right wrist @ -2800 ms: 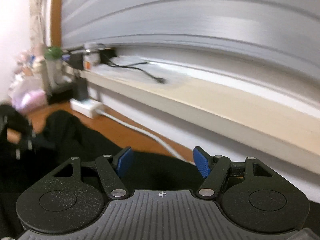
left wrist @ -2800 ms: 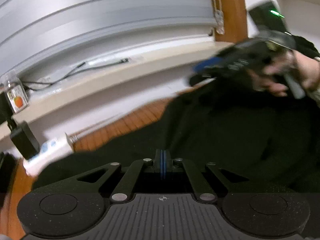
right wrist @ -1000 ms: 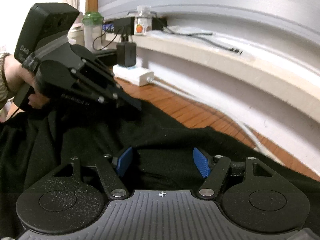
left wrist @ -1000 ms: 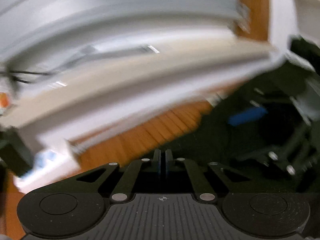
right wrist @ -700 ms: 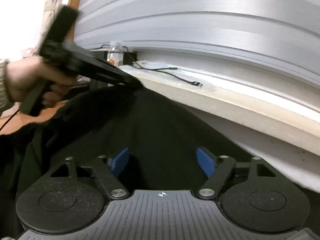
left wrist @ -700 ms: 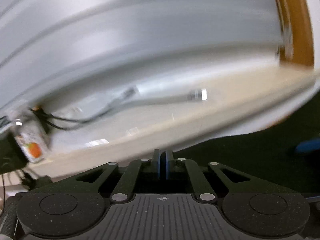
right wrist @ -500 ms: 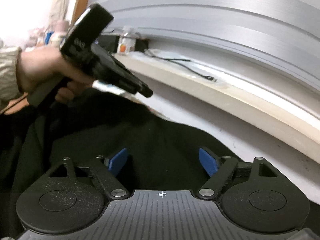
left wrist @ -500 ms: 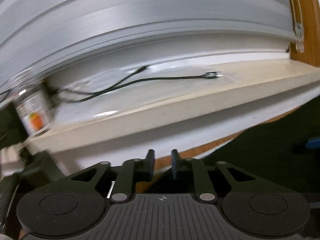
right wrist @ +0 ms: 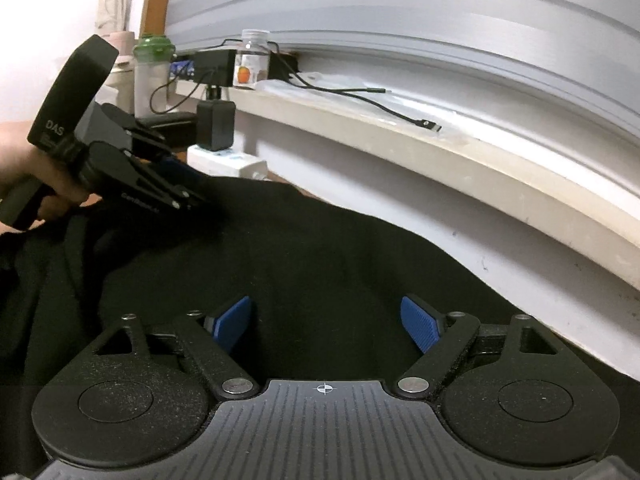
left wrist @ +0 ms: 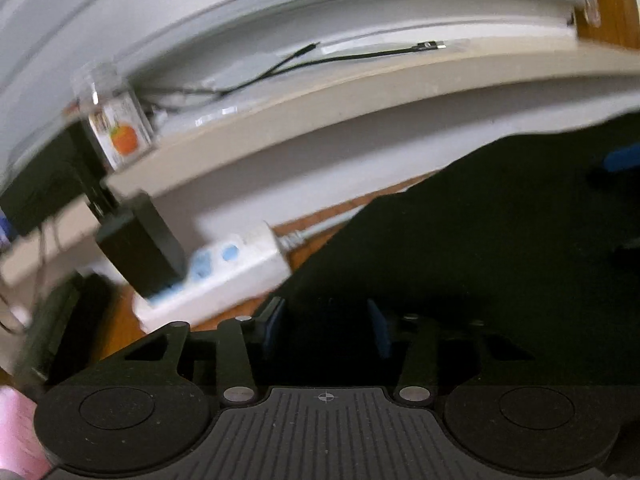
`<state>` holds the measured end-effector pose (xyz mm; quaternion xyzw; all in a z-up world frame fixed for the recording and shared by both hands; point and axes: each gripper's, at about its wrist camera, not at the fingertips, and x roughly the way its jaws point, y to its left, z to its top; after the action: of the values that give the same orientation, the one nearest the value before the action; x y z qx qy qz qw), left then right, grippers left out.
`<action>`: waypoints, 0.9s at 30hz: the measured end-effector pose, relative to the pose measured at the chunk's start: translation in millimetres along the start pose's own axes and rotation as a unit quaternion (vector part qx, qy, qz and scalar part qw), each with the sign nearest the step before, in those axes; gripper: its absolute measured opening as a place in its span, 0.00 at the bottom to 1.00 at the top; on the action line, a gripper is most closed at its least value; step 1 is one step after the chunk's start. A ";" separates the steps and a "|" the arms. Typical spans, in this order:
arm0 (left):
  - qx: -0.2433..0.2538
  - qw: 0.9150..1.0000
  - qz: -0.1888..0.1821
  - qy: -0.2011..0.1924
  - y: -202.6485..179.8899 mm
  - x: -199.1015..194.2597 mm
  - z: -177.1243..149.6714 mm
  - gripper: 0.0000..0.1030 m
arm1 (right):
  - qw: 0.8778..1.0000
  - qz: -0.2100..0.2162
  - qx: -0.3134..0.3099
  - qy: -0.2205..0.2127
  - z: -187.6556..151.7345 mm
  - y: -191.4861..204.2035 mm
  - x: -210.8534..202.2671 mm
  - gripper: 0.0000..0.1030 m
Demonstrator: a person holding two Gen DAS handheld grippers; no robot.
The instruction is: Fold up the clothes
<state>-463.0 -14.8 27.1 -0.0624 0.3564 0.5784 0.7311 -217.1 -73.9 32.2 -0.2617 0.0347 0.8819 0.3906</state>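
Black garment (right wrist: pixel 320 264) spread below sill; left gripper (left wrist: pixel 326 326) and right gripper (right wrist: pixel 326 322) both released, empty.

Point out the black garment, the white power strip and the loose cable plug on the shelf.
black garment (right wrist: pixel 320 264), right wrist view, on the middle of the spread cloth.
white power strip (left wrist: pixel 224 276), left wrist view, on its top face.
cable plug (right wrist: pixel 434 125), right wrist view, on its metal tip.

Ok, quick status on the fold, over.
Left gripper open, right gripper open, neither gripping. Black garment loose under both. White power strip beside the cloth's edge.
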 end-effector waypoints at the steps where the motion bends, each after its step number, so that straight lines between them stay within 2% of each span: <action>1: -0.003 1.000 0.005 -0.004 -2.4 -2.9 1.9 0.47 | 1.000 -0.003 -0.005 0.001 -0.5 1.9 -0.3 0.80; 4: -0.011 0.999 0.017 -0.030 -11.6 -15.7 12.6 0.49 | 1.000 -0.015 -0.017 -0.001 -2.0 0.0 -9.6 0.80; 7: 0.016 0.997 0.003 -0.070 -38.1 -34.5 29.2 0.54 | 0.999 -0.032 -0.019 -0.018 -6.4 -12.4 -35.6 0.76; 9: 0.040 0.995 -0.014 -0.089 -61.6 -46.9 37.7 0.60 | 0.998 -0.050 -0.017 -0.020 -12.8 -31.0 -62.4 0.64; 11: 0.053 0.993 -0.042 -0.099 -86.7 -54.1 42.0 0.63 | 0.998 -0.069 -0.004 -0.002 -22.7 -56.9 -90.6 0.43; 12: 0.055 0.992 -0.059 -0.102 -99.3 -56.5 42.8 0.64 | 0.997 -0.080 0.004 0.007 -30.5 -67.6 -105.9 0.40; 15: 0.053 0.987 -0.114 -0.100 -130.8 -55.5 45.3 0.67 | 0.992 -0.118 0.035 0.030 -61.0 -94.5 -154.2 0.39; 17: 0.052 0.984 -0.136 -0.100 -148.5 -53.3 46.5 0.68 | 0.987 -0.142 0.056 0.046 -81.2 -112.3 -186.4 0.42; 24: 0.027 0.976 -0.186 -0.113 -178.9 -45.2 40.0 0.73 | 0.961 -0.226 0.127 0.100 -152.2 -175.0 -299.1 0.42; 27: 0.028 0.977 -0.184 -0.100 -182.9 -39.4 38.7 0.73 | 0.947 -0.253 0.154 0.119 -178.7 -197.3 -338.2 0.43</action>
<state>-285.8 -85.9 20.3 -0.0484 0.2801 0.4266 0.8586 188.7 -211.6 71.9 -0.3016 0.1493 0.7000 0.6299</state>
